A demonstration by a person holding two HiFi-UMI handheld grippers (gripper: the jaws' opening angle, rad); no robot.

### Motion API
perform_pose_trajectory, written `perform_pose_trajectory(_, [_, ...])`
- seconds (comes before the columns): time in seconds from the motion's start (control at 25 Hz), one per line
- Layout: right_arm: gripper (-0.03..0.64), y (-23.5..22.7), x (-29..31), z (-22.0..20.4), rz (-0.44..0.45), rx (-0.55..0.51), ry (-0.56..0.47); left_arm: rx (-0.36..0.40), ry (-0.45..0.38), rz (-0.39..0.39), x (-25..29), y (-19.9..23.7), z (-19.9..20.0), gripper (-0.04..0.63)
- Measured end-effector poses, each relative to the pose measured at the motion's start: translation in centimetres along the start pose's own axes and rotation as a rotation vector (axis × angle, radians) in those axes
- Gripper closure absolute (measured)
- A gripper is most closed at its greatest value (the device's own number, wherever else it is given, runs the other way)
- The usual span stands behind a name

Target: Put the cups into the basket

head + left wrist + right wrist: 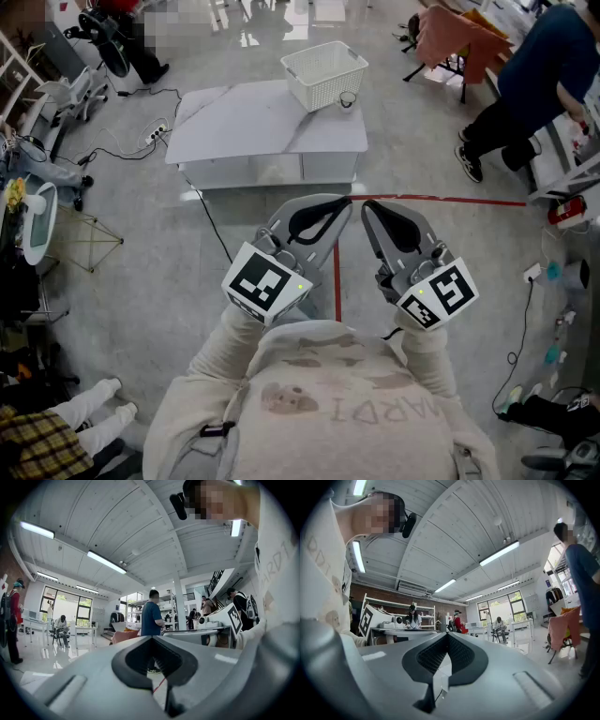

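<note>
A white plastic basket [324,75] stands on the far right corner of a low white table [253,131]. A small cup [348,99] sits on the table, against the basket's near right side. Both grippers are held close to my chest, well short of the table and tilted upward. The left gripper [341,202] and the right gripper [367,205] are shut, their tips nearly side by side, with nothing in them. In the left gripper view the left gripper [153,637] meets at its tip over a room and ceiling; the right gripper [447,633] does the same in its own view.
A red line [441,200] runs across the grey floor between me and the table. A black cable [214,225] trails from the table's left. A person in dark blue [525,84] stands at the right by a chair with orange cloth [455,37]. Another person's legs [89,408] are at the lower left.
</note>
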State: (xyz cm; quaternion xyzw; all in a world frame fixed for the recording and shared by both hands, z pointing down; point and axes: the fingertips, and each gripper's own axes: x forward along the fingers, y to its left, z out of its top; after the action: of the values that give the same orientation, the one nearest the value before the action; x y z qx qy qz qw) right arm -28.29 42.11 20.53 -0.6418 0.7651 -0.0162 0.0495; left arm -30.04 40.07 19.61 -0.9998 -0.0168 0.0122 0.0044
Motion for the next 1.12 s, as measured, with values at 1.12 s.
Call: perform_pose_trajectory(1.12, [0.591,-6.5,11.6,-0.9,-0.157,0.009,-0.012,0.004,-0.01,-0.045,1.2,14.9,-1.6,0.595])
